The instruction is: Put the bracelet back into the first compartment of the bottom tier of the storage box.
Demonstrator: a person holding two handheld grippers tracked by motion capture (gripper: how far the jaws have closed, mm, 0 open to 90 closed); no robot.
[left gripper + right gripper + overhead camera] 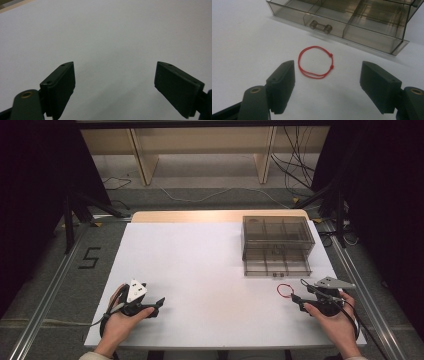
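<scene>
Thin red cord bracelet (315, 63), matt and knotted, just ahead of the right gripper (327, 85). Beyond it, smoky see-through plastic drawer box (352, 22), glossy, with a shiny metal-looking handle (320, 26). Matt black plastic jaw pads, smooth, with brass-coloured rivets. Under the left gripper (115, 85), smooth matt white table top (112, 32); pale wood along its far edge.

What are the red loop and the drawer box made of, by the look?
Red loop: thin cord or string, matte, likely textile; two small knots show on it and it lies limp.
Drawer box: smoky clear hard plastic, glossy; dividers show through its walls. Its handle looks like metal, not certain.
</scene>
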